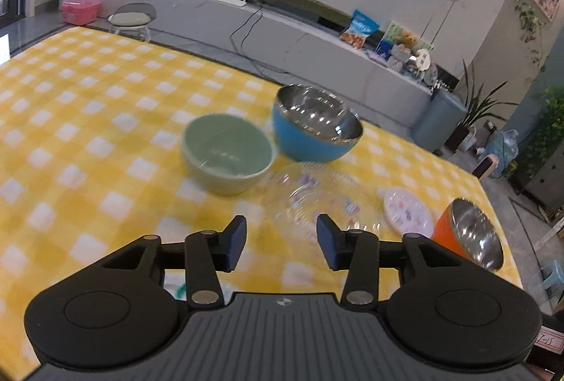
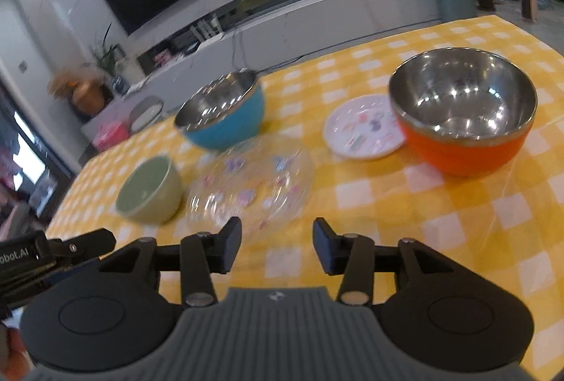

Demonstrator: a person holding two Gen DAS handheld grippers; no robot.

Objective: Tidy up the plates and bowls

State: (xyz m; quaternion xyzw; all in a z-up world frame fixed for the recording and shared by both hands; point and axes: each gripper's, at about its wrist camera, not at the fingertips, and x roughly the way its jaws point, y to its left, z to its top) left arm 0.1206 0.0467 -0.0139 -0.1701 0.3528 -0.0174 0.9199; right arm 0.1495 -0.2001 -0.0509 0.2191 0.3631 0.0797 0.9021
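On the yellow checked tablecloth [image 2: 387, 204], toward its far edge, stood a green bowl [image 2: 149, 189], a blue bowl [image 2: 222, 113], a clear plate [image 2: 252, 183], a small white plate [image 2: 363, 130] and an orange bowl [image 2: 461, 113]. The left gripper [image 1: 281, 243] and right gripper [image 2: 277, 245] were parted, holding nothing.

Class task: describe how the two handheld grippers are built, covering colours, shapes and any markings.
Both the left gripper and right gripper are matte black, with two round discs, a ribbed grey centre plate, silver pivot pins and dark blue pads. White lettering marks the left one's side.
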